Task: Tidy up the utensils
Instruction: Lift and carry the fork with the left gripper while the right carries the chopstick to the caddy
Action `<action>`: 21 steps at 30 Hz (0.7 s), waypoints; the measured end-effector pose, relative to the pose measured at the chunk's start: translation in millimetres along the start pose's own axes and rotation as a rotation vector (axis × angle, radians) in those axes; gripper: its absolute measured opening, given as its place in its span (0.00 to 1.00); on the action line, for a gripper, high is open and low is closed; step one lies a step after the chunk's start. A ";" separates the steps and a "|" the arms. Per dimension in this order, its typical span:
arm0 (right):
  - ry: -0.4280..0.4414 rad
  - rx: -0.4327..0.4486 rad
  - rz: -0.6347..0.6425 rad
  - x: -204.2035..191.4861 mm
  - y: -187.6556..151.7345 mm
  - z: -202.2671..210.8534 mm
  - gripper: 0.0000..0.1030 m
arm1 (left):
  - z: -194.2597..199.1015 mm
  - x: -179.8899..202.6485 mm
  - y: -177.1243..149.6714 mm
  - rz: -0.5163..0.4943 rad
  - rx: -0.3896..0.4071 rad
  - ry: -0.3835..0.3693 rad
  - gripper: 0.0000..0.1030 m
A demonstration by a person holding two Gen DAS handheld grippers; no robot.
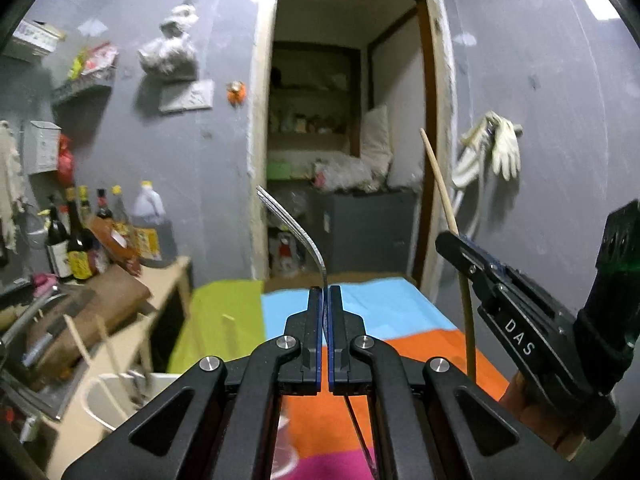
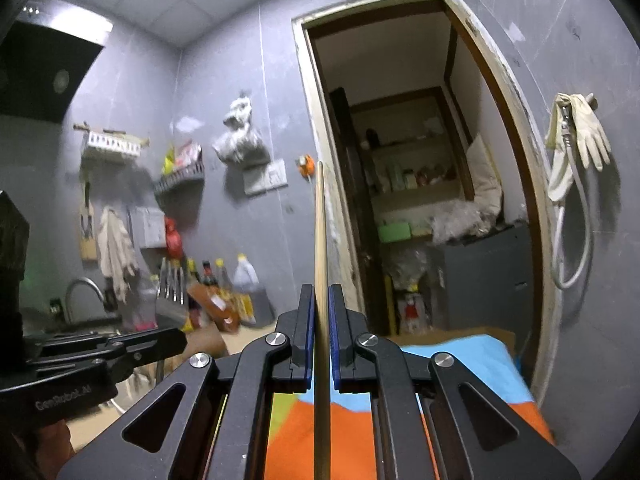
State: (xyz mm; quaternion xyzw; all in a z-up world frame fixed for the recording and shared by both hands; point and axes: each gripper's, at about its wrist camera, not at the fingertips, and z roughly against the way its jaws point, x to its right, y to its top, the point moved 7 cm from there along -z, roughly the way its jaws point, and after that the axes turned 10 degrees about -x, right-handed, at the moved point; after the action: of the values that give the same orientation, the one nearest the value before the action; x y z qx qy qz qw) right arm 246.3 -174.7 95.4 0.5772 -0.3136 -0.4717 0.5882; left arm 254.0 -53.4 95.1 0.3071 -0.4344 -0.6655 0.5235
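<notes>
My left gripper (image 1: 325, 289) is shut on a metal fork (image 1: 294, 230), whose curved tines rise up and to the left in front of the doorway. My right gripper (image 2: 321, 288) is shut on a wooden chopstick (image 2: 319, 232) that stands straight up between the blue pads and runs down past the jaws. In the left wrist view the right gripper (image 1: 450, 240) shows at the right edge with the chopstick (image 1: 438, 178) sticking up from it. The left gripper's fingers (image 2: 152, 346) show at the lower left of the right wrist view. Both are held high above the colourful cloth (image 1: 400, 312).
A white utensil holder (image 1: 116, 396) with wooden sticks stands on the counter at lower left. Sauce bottles (image 1: 104, 236) line the back of the counter beside a sink tap (image 2: 82, 290). An open doorway (image 2: 420, 184) leads to a storeroom. Gloves (image 2: 580, 136) hang on the right wall.
</notes>
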 end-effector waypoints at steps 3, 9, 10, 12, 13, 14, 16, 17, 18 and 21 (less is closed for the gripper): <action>0.055 0.020 -0.043 -16.2 9.7 -9.5 0.05 | 15.1 -27.8 10.9 0.034 0.035 0.025 0.00; 0.172 0.047 -0.094 -59.5 23.4 -31.8 0.05 | 45.3 -91.4 24.4 0.097 0.107 0.109 0.00; 0.191 0.048 -0.099 -66.4 24.7 -35.4 0.05 | 47.9 -101.2 24.7 0.110 0.112 0.125 0.00; 0.216 0.054 -0.108 -79.6 25.3 -41.8 0.05 | 52.3 -116.7 24.7 0.128 0.122 0.150 0.00; 0.225 0.059 -0.109 -85.1 24.9 -44.3 0.05 | 54.2 -126.0 24.3 0.137 0.130 0.174 0.00; 0.227 0.064 -0.109 -89.7 24.3 -45.9 0.05 | 55.7 -133.5 23.4 0.142 0.135 0.197 0.00; 0.227 0.085 -0.104 -100.8 22.9 -50.3 0.05 | 56.8 -145.4 20.8 0.150 0.140 0.228 0.00; 0.223 0.092 -0.104 -103.6 21.6 -52.3 0.05 | 56.4 -151.8 18.9 0.155 0.142 0.240 0.00; 0.215 0.098 -0.105 -106.3 19.9 -54.4 0.05 | 55.0 -156.9 16.7 0.160 0.143 0.250 0.00; 0.181 0.112 -0.113 -109.3 13.7 -60.5 0.05 | 47.9 -172.1 8.7 0.186 0.142 0.268 0.00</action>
State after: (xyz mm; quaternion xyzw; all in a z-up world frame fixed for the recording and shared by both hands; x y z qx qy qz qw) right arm 265.1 -52.9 119.7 0.6660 -0.2522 -0.4318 0.5534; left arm 261.7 124.2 115.8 0.3878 -0.4332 -0.5352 0.6128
